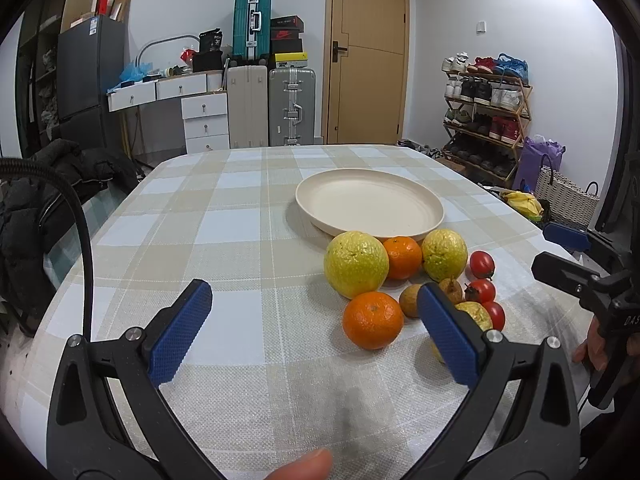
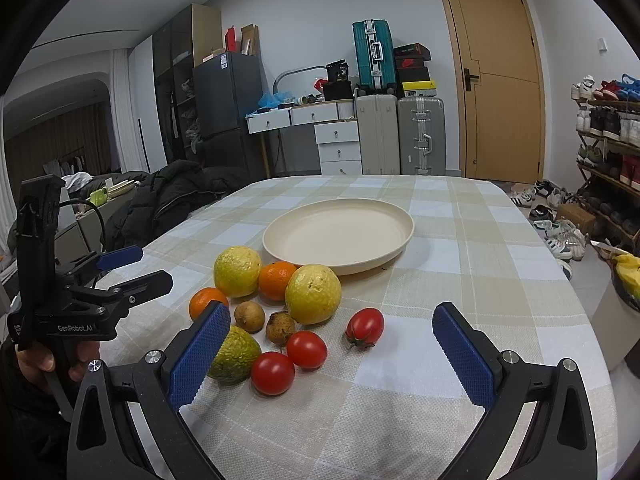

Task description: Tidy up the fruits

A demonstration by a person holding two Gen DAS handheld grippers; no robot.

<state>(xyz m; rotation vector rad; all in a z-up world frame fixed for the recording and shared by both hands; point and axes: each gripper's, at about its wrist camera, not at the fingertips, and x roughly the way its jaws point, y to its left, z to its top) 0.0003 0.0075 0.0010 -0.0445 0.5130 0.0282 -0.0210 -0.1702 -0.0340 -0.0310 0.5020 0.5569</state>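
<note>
Checked beige cloth covers the surface [image 2: 460, 280]. Left tongs [image 1: 316, 328] and right tongs [image 2: 332, 356] both gape, released, over bare cloth at lower frame. Only the right view fully shows three red tomatoes [image 2: 307, 349] and the green-yellow fruit [image 2: 234, 356]; beyond, centre frame, sits the round cream plate [image 2: 340, 228].

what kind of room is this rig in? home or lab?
Most likely a lived-in home, a dining or entry area. A wooden shoe rack full of sneakers, stacked hard-shell suitcases beside a tan wooden door, and a table under a checked tablecloth suggest so.
</note>
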